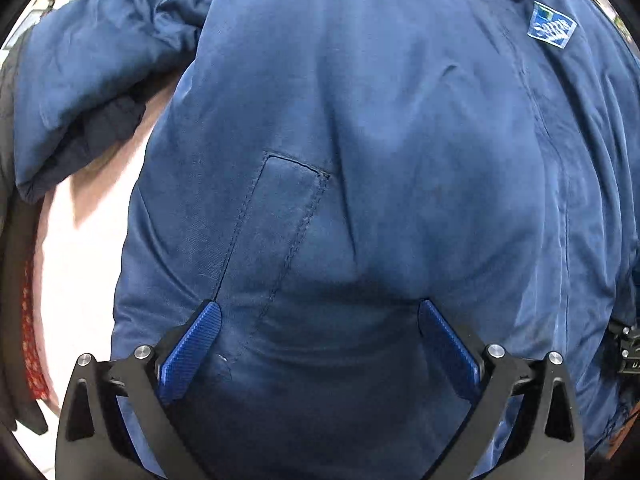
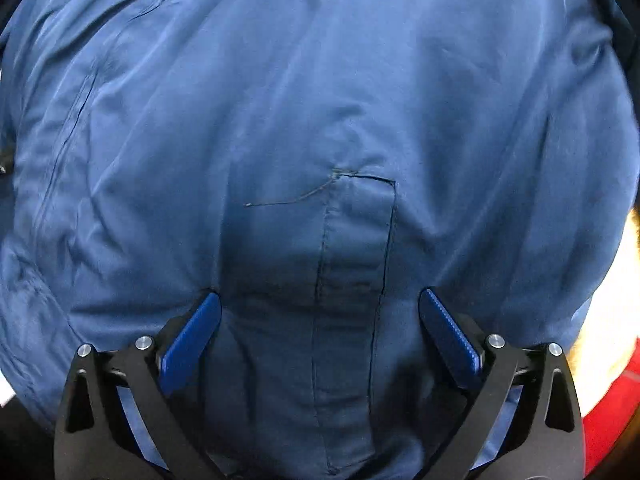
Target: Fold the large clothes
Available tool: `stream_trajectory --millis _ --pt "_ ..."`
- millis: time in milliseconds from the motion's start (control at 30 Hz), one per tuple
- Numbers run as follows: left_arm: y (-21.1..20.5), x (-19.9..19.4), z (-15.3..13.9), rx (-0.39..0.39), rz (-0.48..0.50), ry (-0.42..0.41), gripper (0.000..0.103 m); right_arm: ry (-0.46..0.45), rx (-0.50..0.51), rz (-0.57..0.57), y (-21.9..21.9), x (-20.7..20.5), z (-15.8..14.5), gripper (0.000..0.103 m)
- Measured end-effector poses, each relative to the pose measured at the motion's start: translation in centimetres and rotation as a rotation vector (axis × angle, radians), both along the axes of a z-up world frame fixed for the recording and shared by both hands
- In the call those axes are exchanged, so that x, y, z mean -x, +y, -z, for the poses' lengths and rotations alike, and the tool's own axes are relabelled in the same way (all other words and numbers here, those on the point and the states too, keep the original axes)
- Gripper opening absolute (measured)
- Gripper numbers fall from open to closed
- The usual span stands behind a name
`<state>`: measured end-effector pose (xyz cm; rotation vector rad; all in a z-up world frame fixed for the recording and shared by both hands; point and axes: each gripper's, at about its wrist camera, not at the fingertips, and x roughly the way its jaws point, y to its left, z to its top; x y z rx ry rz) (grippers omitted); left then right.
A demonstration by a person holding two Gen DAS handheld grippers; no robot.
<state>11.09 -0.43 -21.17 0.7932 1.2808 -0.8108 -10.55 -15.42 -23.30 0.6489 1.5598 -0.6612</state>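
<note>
1. Jacket (image 1: 400, 128), a large blue one, is lying spread out beneath both grippers, filling both wrist views.
2. Left gripper (image 1: 318, 308) is pointing down at the fabric beside a stitched pocket welt (image 1: 276, 224), its jaws spreading wide and pinching nothing.
3. Right gripper (image 2: 320, 300) is hovering over another pocket welt (image 2: 352, 260), its jaws likewise standing wide apart and empty.
4. Logo patch (image 1: 551, 26) is showing near the collar.

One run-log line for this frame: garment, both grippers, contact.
garment: padded blue jacket spread flat | left gripper: open, over pocket welt | right gripper: open, over pocket welt | grip: none
</note>
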Motion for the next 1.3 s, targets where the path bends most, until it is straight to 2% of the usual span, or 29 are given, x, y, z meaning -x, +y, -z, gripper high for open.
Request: stream_trajectory --millis 200,300,367,433,567,733,833,1000,1100,1167,1200,1300 --pt "-0.3 -0.3 -0.8 -0.052 -0.051 0.033 0.097 -0.028 -0.044 0.002 -0.7 0.3 -0.6 0.098" --pt "-0.3 -0.2 -2.1 -0.031 -0.086 0.059 0.096 -0.206 0.002 0.116 -2.5 2.6 -5.0 0.098" --pt "-0.3 0.5 -3.7 0.004 -0.1 0.068 0.096 -0.307 0.058 0.185 -4.1 5.1 -8.3 0.098" --pt "-0.6 1.7 -5.4 0.029 -0.092 0.058 0.096 -0.411 0.122 0.29 -6.3 9.4 -11.8 0.098" --pt "-2.4 4.5 -8.0 0.073 -0.048 0.033 0.096 -0.505 0.205 0.522 -10.2 18.4 -15.3 0.098" --pt "-6.4 8.7 -11.2 0.127 0.015 0.017 0.096 -0.585 0.198 0.82 -14.5 29.5 -14.7 0.098" --pt "-8.4 11.6 -12.4 0.15 0.061 0.007 0.096 -0.691 0.147 0.97 -16.6 33.4 -12.7 0.097" --pt "-11.0 16.4 -13.4 0.15 0.149 -0.014 0.097 -0.839 0.068 1.154 -20.6 36.8 -9.0 0.092" --pt "-12.0 18.8 -13.5 0.136 0.201 -0.034 0.097 -0.881 0.04 1.218 -22.8 36.8 -7.2 0.088" --pt "-12.4 20.0 -13.6 0.13 0.223 -0.043 0.097 -0.866 0.054 1.224 -24.0 36.6 -7.0 0.079" --pt "-12.5 20.5 -13.7 0.126 0.23 -0.046 0.097 -0.874 0.065 1.216 -24.5 36.6 -7.2 0.061" --pt "-12.6 21.4 -13.6 0.114 0.239 -0.06 0.097 -0.902 0.078 1.212 -25.9 37.1 -8.1 0.028"
